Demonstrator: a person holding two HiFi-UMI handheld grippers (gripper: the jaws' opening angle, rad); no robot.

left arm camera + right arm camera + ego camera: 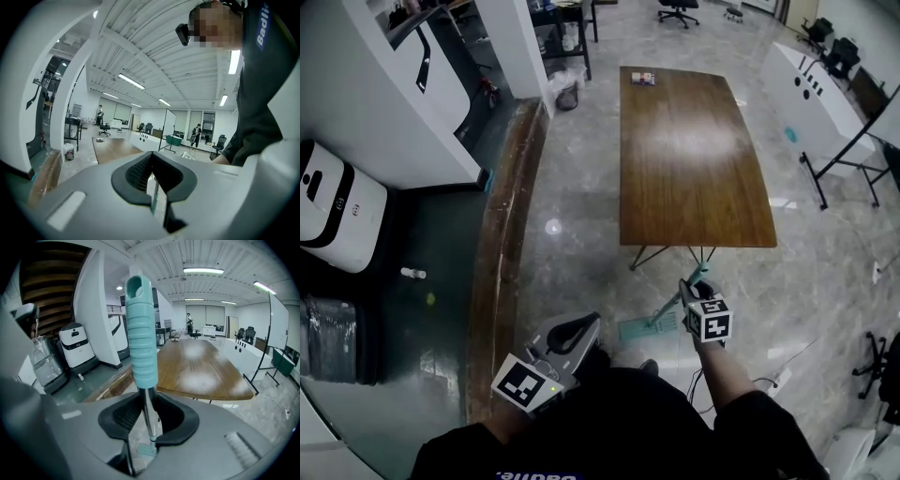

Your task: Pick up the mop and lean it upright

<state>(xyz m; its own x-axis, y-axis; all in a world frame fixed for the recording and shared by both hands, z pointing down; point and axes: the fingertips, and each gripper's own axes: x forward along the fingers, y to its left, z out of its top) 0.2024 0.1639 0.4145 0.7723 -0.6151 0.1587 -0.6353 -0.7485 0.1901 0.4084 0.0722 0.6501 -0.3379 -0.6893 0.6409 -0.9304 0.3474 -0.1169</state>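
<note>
Floor (pixel 581 187): carried everything; grey and glossy, with a raised wooden strip along its left side.
Table (pixel 689 159): long and wooden, its near edge just beyond the mop; thin legs showed under that edge.
Mop (pixel 667 313): its flat head rested on the floor just short of the table's near edge, left of the right gripper. The pole rose from there to a teal grip (pixel 140 333) at the top.
Mop axis: the long axis ran from the head, low and to the left, up and rightward to the grip. The grip end pointed up and towards the table. The mop was raised well off the floor, though how far from plumb could not be told.
Right gripper (pixel 697 289): clamped on the metal pole just below the teal grip, a jaw on either side. It was the nearer hand by far, already on the mop.
Left gripper (pixel 574 334): low and close to the body, well apart from the mop, which lay ahead and to its right. Its jaws stood a little apart with nothing held; the pole showed only far off through the gap.
Coming move (judged): with the head as a pivot on the floor, the grip end needed tipping towards a support, and the table's near edge was the closest.
</note>
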